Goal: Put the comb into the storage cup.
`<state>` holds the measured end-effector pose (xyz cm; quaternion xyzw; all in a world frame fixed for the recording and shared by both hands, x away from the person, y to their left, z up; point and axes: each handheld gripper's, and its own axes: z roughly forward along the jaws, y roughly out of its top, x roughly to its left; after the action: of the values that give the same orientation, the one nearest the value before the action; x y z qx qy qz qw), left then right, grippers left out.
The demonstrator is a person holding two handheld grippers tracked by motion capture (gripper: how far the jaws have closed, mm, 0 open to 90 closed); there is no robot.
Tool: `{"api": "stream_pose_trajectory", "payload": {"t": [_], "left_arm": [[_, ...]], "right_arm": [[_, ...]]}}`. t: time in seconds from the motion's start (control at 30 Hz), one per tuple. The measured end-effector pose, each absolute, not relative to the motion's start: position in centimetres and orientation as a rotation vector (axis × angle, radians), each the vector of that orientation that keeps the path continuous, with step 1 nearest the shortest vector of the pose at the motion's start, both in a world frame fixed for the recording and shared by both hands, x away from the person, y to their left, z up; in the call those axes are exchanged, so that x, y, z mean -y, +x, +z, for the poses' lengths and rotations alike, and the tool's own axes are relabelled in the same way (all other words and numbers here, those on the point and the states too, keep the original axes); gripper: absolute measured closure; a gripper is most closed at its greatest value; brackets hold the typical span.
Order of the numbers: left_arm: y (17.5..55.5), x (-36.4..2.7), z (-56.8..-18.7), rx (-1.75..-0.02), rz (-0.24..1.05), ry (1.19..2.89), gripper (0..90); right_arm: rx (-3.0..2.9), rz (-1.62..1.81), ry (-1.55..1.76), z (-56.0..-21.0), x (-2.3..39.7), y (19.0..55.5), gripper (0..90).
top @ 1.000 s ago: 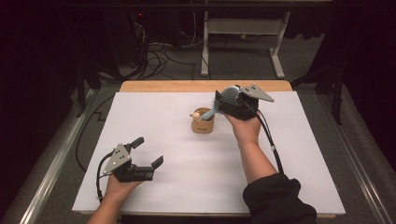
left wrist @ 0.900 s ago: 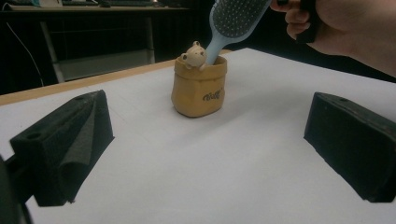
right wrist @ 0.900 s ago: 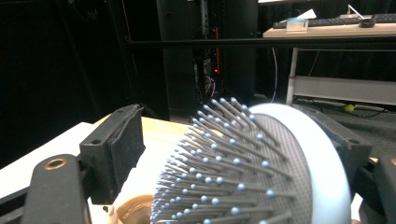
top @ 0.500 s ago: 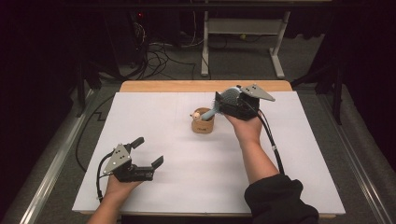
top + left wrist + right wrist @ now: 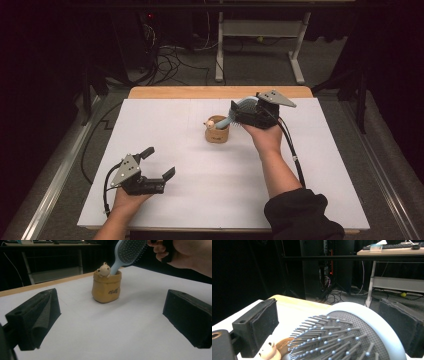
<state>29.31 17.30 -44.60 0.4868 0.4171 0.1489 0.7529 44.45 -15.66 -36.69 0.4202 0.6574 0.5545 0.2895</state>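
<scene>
Jaws of the right gripper have just been opening around the hairbrush, which now stands released between them, pads clear of its head in the right gripper view; both hands kept their places. On the white table, the brush leans with its long axis tilted, handle down in the tan cup, head pointing up toward two o'clock. The right forearm reaches in from five o'clock. At seven o'clock, the left gripper rests spread wide, holding nothing.

One hairbrush, one tan sack-shaped holder, one small bear figure, two claws, left and right, on one bench.
</scene>
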Motion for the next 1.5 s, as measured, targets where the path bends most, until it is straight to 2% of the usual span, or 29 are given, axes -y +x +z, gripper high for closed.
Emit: {"api": "stream_pose_trajectory", "payload": {"t": [0.27, 0.73, 1.5], "left_arm": [[29.3, -17.3, -44.6, -0.912, 0.328, 1.063, 2.0], [29.4, -17.4, -44.7, -0.920, 0.333, 1.068, 1.8], [29.6, -17.7, -45.0, -0.934, 0.333, 1.079, 1.8]], "right_arm": [[-1.767, 1.469, 1.113, -36.5, 15.8, 44.2, 0.4], [-1.791, 1.453, 1.100, -36.6, 16.8, 43.2, 0.2], [-1.865, 1.411, 1.097, -40.9, 17.9, 40.5, 0.1]]}}
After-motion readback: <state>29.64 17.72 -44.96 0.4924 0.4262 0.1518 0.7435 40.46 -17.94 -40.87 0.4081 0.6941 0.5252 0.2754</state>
